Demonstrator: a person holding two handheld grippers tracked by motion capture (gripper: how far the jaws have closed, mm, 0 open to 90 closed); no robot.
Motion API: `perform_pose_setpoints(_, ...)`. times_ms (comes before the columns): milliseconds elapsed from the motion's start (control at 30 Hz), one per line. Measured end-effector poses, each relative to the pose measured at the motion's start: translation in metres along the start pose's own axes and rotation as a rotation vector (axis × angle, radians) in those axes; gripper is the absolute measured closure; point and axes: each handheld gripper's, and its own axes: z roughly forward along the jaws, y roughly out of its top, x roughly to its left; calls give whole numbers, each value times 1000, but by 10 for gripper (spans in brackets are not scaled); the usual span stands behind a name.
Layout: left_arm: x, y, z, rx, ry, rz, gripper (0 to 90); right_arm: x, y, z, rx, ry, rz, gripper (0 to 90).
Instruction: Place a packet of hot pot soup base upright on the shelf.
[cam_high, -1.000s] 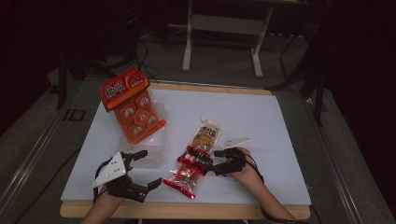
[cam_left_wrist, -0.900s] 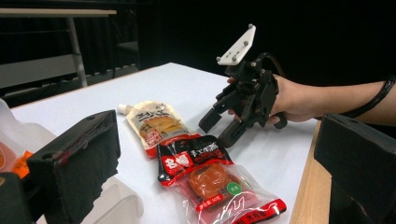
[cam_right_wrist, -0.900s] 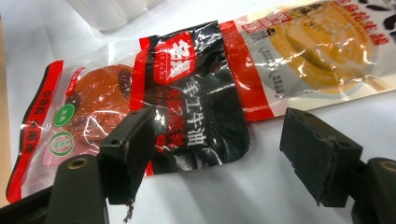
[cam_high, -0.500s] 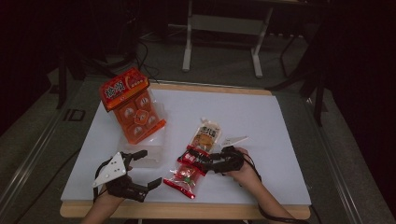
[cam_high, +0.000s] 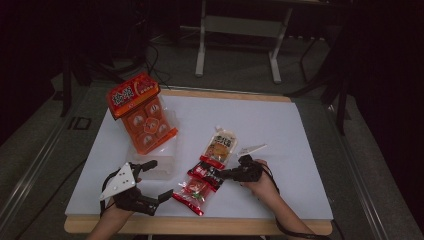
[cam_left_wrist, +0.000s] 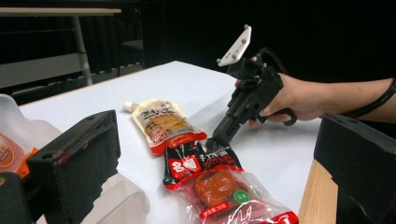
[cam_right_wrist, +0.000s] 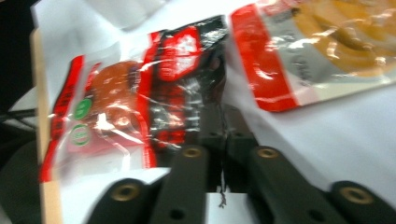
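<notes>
Red-and-black foil of the snack packet, lying near the table's front edge, is pinched at its top seal by my right gripper so I can lift it. Those jaws have just been closing, from wide apart around the seal to clamped on it; my left gripper waits apart beside the packet, jaws spread.

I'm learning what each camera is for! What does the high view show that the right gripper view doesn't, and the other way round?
The high view adds the left gripper, with its jaws open, and the orange pack of cups farther back. The right gripper view adds a close look at the right gripper: its jaws have just been closing and now pinch the black edge of the snack packet. Both share that snack packet, the orange pouch beside it and the white table.
</notes>
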Motion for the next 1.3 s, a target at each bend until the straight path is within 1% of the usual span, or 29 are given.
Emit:
perform_pose_setpoints(100, -1, 0, 1, 2, -4, 3, 8, 5, 3, -1, 6, -11, -11, 900)
perform_pose_setpoints(200, -1, 0, 1, -4, -10, -3, 8, 12, 5, -3, 7, -41, -39, 900)
perform_pose_setpoints(233, -1, 0, 1, -4, -10, -3, 8, 12, 5, -3, 7, -41, -39, 900)
perform_pose_setpoints(267, -1, 0, 1, -7, -11, -2, 8, 15, 6, -4, 5, -53, -53, 900)
perform_pose_setpoints(300, -1, 0, 1, -8, -15, -5, 9, 21, 9, -7, -2, -67, -76, 900)
perform_pose_setpoints(333, 0, 0, 1, -6, -15, -5, 9, 24, 10, -9, -13, -72, -88, 900)
perform_pose_setpoints(400, 0, -1, 2, -7, -9, 9, 9, 30, 14, -13, -25, -77, -111, 900)
perform_pose_setpoints(467, 0, -1, 3, -6, -5, 20, 9, 36, 18, -16, -41, -76, -125, 900)
perform_pose_setpoints(500, 0, -1, 3, -15, -8, 27, 9, 39, 19, -17, -44, -82, -139, 900)
perform_pose_setpoints(600, 0, -2, 4, -16, -4, 45, 9, 46, 23, -21, -55, -83, -154, 900)
perform_pose_setpoints(767, 3, -2, 6, -15, -14, 31, 9, 55, 26, -26, -72, -84, -185, 900)
perform_pose_setpoints(800, 4, -2, 6, -9, -12, 28, 13, 57, 27, -27, -72, -94, -199, 900)
perform_pose_setpoints(833, 5, -1, 7, 2, -7, 20, 30, 60, 27, -28, -76, -93, -206, 900)
perform_pose_setpoints(900, 6, -1, 8, 19, -6, -3, 31, 65, 28, -30, -80, -104, -230, 900)
perform_pose_setpoints(933, 6, -1, 9, 23, -11, -8, 31, 68, 29, -32, -85, -99, -235, 900)
perform_pose_setpoints(1033, 6, -1, 11, 49, -6, -1, 28, 76, 31, -36, -94, -104, -263, 900)
perform_pose_setpoints(1100, 7, -1, 12, 60, 5, 3, 23, 82, 32, -38, -99, -109, -286, 900)
perform_pose_setpoints(1167, 8, -1, 13, 58, 1, -5, 23, 87, 33, -40, -100, -112, -305, 900)
perform_pose_setpoints(1233, 10, -1, 14, 60, 13, -6, 23, 92, 34, -41, -101, -115, -327, 900)
perform_pose_setpoints(1300, 13, 0, 16, 65, 5, -24, 23, 97, 35, -42, -103, -114, -344, 900)
